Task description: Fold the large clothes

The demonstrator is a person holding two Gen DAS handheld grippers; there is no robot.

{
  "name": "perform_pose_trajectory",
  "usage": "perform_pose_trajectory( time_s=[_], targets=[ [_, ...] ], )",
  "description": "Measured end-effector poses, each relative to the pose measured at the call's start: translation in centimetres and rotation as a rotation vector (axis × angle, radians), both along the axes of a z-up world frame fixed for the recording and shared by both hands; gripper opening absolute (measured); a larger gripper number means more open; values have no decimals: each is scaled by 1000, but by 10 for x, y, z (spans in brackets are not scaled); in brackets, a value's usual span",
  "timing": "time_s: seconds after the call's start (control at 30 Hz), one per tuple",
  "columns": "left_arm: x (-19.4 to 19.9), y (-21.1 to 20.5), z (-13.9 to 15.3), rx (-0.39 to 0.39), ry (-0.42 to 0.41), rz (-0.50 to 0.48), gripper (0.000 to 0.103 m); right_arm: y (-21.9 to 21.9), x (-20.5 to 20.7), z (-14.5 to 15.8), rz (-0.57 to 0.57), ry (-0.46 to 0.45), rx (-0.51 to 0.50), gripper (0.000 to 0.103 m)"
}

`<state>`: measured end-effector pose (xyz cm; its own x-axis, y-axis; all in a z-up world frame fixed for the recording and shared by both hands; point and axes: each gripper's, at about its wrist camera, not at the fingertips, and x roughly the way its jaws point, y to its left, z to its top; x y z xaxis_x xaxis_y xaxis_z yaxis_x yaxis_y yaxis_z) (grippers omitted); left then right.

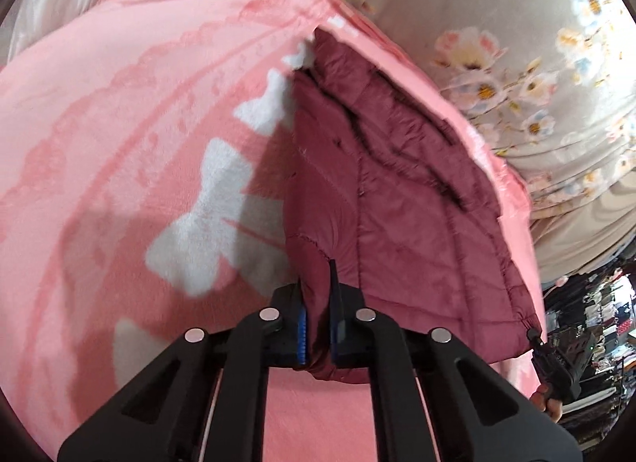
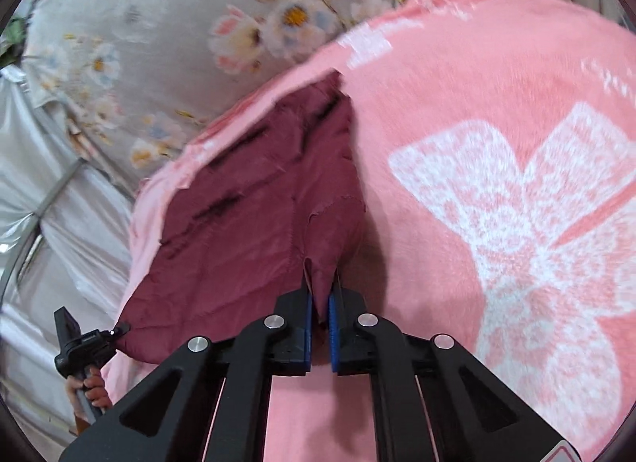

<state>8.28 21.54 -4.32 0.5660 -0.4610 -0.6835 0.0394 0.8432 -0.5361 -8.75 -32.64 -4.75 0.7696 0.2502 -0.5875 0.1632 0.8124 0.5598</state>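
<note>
Both tongs (image 1: pixel 318 327) (image 2: pixel 318 323) clamped, maroon jacket (image 1: pixel 397 203) corners

The jacket (image 1: pixel 397 192) lies on the blanket (image 1: pixel 119 144) along its edge, next to the floral sheet (image 1: pixel 516 25) beyond. The blanket spreads wide on the jacket's other side.

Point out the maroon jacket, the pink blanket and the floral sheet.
maroon jacket (image 1: pixel 397 203), left wrist view, quilted middle panel
pink blanket (image 2: pixel 497 84), right wrist view, bare pink area
floral sheet (image 2: pixel 179 45), right wrist view, flowered part
</note>
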Motion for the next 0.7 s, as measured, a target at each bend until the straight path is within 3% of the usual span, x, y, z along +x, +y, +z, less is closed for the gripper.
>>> perform_pose_trajectory(
  time_s=[0.23, 0.43, 0.57, 0.7],
  targets=[
    [-73, 19, 55, -74, -107, -11, 5, -4, -91, 50, 14, -163, -55, 5],
    [-146, 41, 114, -121, -240, 14, 5, 7, -162, 112, -5, -372, -99, 4],
    [-155, 39, 155, -107, -342, 15, 5, 3, -149, 144, -38, -428, -94, 4],
    [-114, 15, 175, -37, -378, 9, 5, -18, -93, 151, -77, -401, -5, 4]
  ],
)
